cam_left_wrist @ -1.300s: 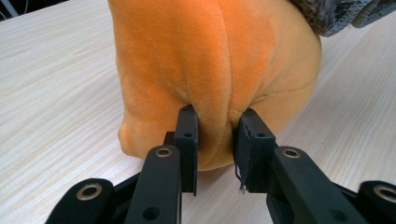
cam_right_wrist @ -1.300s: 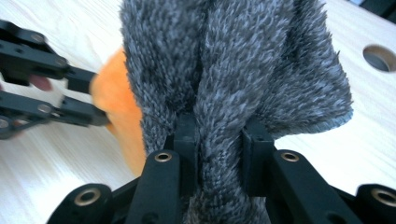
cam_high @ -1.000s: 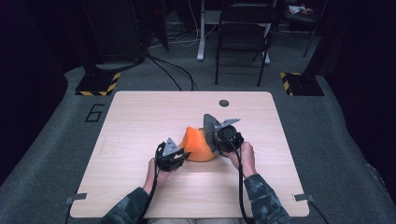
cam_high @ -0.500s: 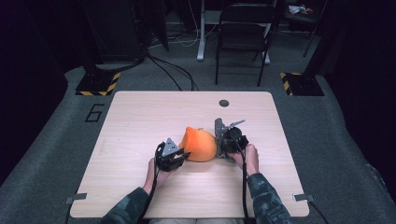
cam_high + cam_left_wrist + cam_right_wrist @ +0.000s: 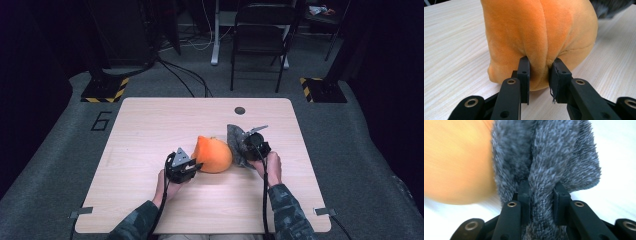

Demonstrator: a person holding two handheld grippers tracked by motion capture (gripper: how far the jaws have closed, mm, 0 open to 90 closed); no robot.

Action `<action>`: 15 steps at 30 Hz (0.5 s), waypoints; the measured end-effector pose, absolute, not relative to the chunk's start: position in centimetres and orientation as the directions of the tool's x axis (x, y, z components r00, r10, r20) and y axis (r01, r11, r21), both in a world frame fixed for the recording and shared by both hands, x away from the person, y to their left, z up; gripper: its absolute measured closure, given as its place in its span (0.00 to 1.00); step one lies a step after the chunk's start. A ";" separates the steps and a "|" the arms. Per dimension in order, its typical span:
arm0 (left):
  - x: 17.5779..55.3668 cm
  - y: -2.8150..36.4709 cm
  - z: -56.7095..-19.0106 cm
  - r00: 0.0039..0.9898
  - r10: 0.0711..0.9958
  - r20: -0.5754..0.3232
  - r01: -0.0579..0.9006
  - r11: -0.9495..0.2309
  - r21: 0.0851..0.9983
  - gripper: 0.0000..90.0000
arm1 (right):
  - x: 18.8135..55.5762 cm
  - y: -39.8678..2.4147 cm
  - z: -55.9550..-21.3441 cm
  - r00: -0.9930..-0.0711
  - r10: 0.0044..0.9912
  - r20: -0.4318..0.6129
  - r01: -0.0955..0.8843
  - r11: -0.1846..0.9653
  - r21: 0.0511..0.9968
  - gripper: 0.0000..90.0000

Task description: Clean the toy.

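the left gripper [image 5: 539, 75] fingers pinch a fold of the rounded orange plush [image 5: 541, 35]; the right gripper [image 5: 541, 195] fingers clamp shaggy grey fabric [image 5: 549, 157] touching its right side on the pale wood table [image 5: 150, 120].

The right gripper [image 5: 541, 195] pinches a fold of grey fuzzy fabric [image 5: 549, 157] at centre frame between its two black jaws. A blurred orange plush shape [image 5: 456, 162] fills the left, touching the fabric.
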State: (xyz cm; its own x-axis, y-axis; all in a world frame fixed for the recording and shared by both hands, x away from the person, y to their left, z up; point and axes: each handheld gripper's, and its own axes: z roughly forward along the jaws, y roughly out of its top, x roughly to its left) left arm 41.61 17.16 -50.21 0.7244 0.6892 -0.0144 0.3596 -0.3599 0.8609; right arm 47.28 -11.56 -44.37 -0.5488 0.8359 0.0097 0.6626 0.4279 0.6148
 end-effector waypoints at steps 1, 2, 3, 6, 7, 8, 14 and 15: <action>41.6 17.2 -50.2 0.725 0.688 -0.011 0.357 -0.363 0.861 0.80 | 46.9 -11.5 -43.6 -0.548 0.836 0.011 0.643 0.413 0.645 0.81; 41.6 17.1 -50.2 0.725 0.689 -0.009 0.356 -0.364 0.861 0.80 | 46.6 -11.5 -42.8 -0.553 0.833 0.014 0.629 0.406 0.663 0.81; 41.6 17.1 -50.2 0.723 0.691 -0.011 0.358 -0.360 0.862 0.80 | 46.3 -11.4 -42.0 -0.557 0.830 0.033 0.614 0.385 0.689 0.81; 41.6 17.2 -50.2 0.725 0.689 -0.018 0.362 -0.358 0.861 0.80 | 45.5 -11.0 -40.3 -0.603 0.796 0.049 0.563 0.382 0.733 0.81; 41.6 17.2 -50.2 0.727 0.687 -0.024 0.366 -0.357 0.860 0.80 | 45.3 -10.7 -40.0 -0.613 0.787 0.067 0.559 0.372 0.741 0.81; 41.6 17.2 -50.2 0.727 0.687 -0.024 0.366 -0.357 0.860 0.80 | 45.1 -10.5 -39.9 -0.622 0.778 0.084 0.559 0.366 0.744 0.81; 41.6 17.2 -50.2 0.729 0.685 -0.006 0.351 -0.366 0.862 0.78 | 45.1 -8.4 -41.3 -0.662 0.747 0.070 0.561 0.431 0.707 0.81; 41.6 17.2 -50.2 0.729 0.685 -0.008 0.353 -0.365 0.862 0.78 | 45.2 -8.1 -41.8 -0.660 0.749 0.061 0.561 0.437 0.703 0.81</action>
